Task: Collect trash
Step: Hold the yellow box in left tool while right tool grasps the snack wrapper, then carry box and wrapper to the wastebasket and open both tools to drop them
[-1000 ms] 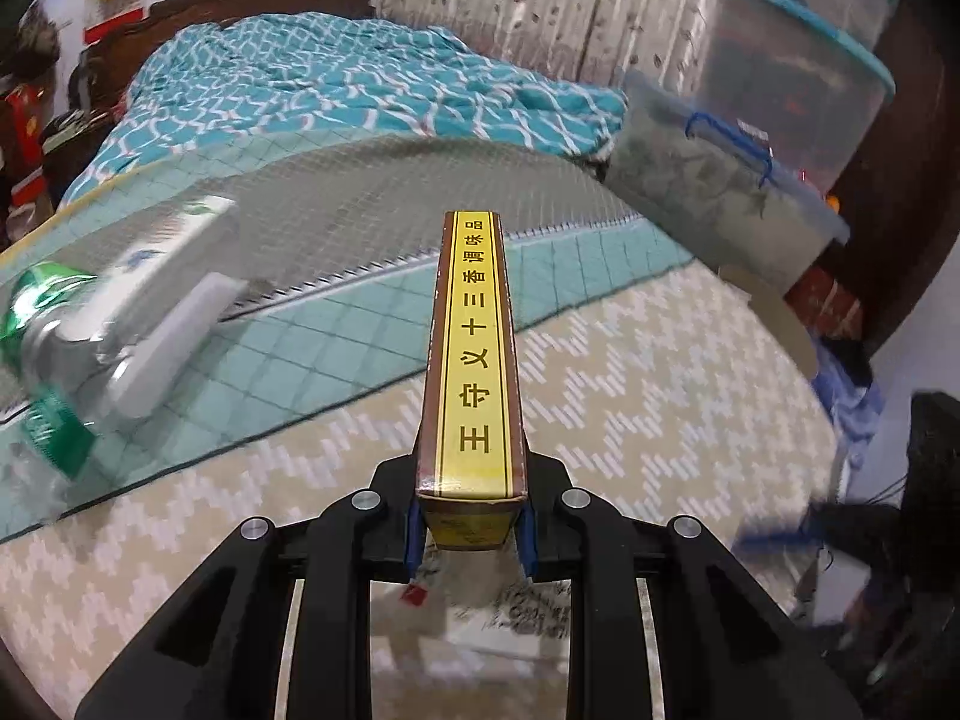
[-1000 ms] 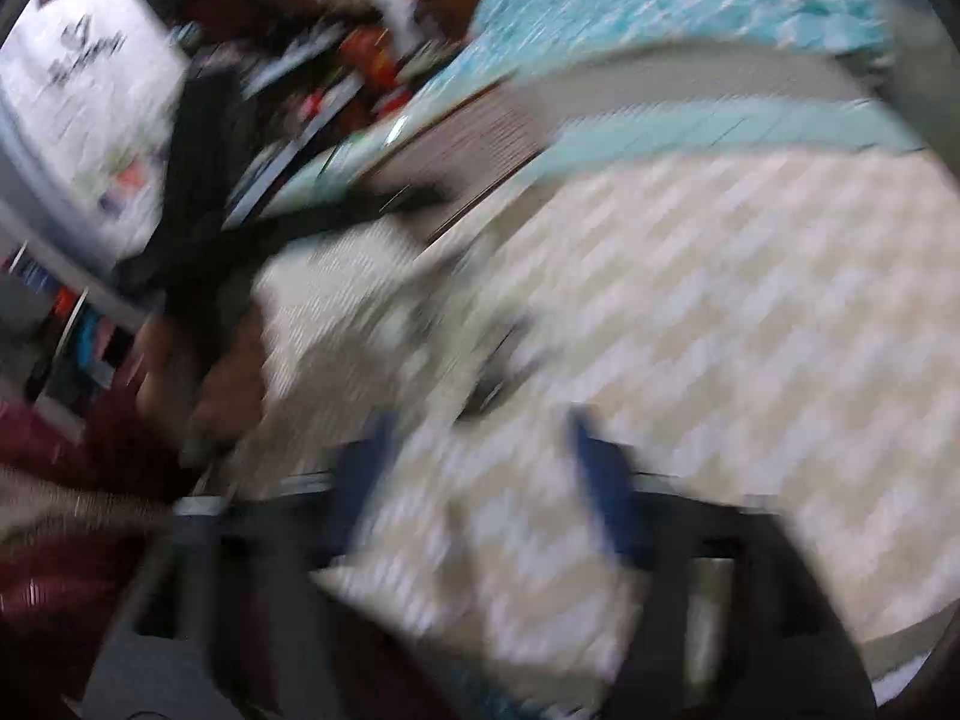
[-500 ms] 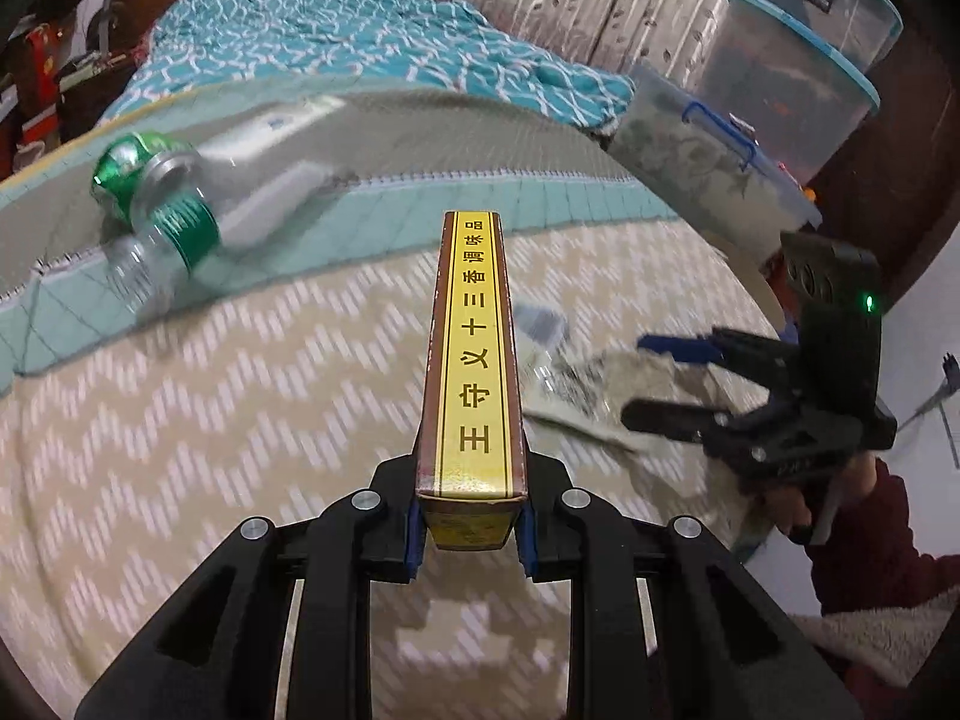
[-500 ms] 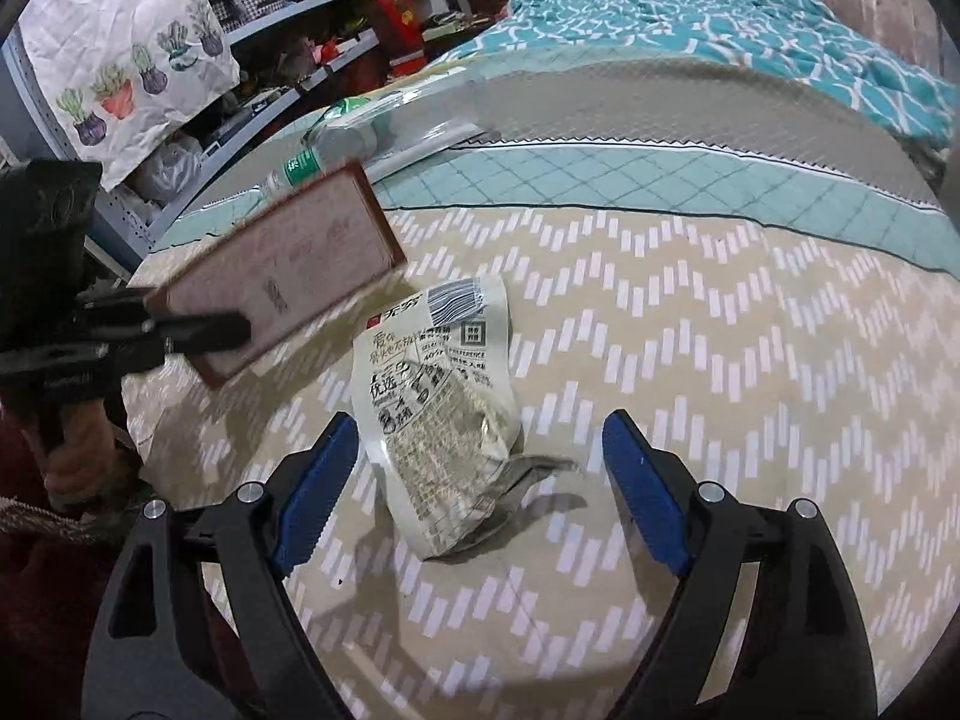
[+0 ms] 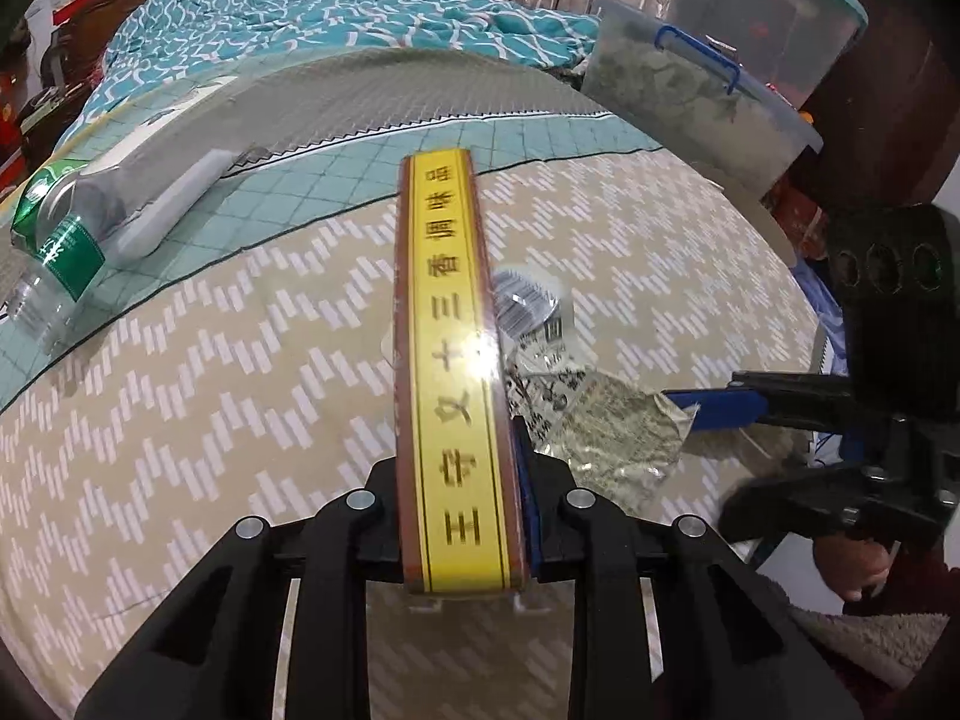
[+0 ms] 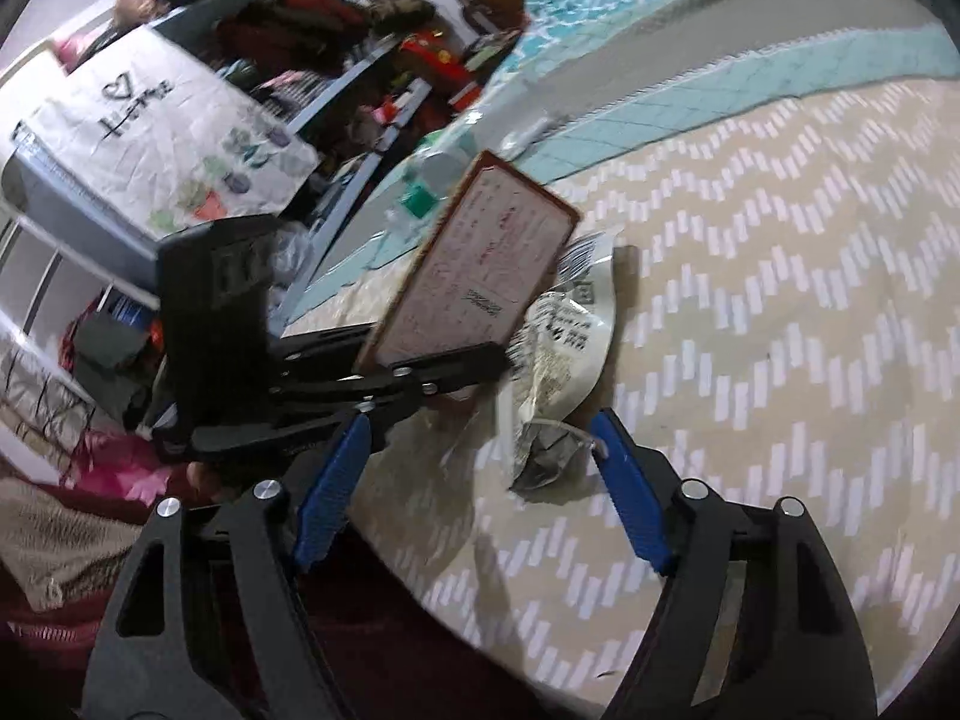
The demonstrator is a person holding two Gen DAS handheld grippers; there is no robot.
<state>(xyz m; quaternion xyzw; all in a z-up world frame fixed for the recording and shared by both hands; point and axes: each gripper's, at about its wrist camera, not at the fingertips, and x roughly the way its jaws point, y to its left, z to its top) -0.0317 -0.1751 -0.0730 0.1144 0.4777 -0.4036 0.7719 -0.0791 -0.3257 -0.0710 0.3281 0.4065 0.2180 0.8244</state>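
Observation:
My left gripper point(image 5: 462, 480) is shut on a flat brown box with a yellow edge and Chinese print point(image 5: 447, 360), held edge-up over the bed. In the right wrist view the same box point(image 6: 474, 282) shows its pale face. A crumpled silvery snack wrapper point(image 5: 600, 426) lies on the beige zigzag bedspread point(image 5: 210, 396), just right of the box. My right gripper point(image 6: 480, 462) is open, its blue pads either side of the wrapper's near end point(image 6: 546, 450). An empty clear bottle with a green label point(image 5: 60, 240) lies at the far left.
A white flat object point(image 5: 174, 210) lies beside the bottle. A teal quilt point(image 5: 336, 6) covers the bed's far end. Stacked plastic storage bins point(image 5: 720, 84) stand at the right. Cluttered shelves point(image 6: 180, 120) and a cloth-covered rack stand left of the bed.
The right gripper has closed in on the wrapper, its pads now flanking the near end. The left gripper with the box has moved nearer the wrapper.

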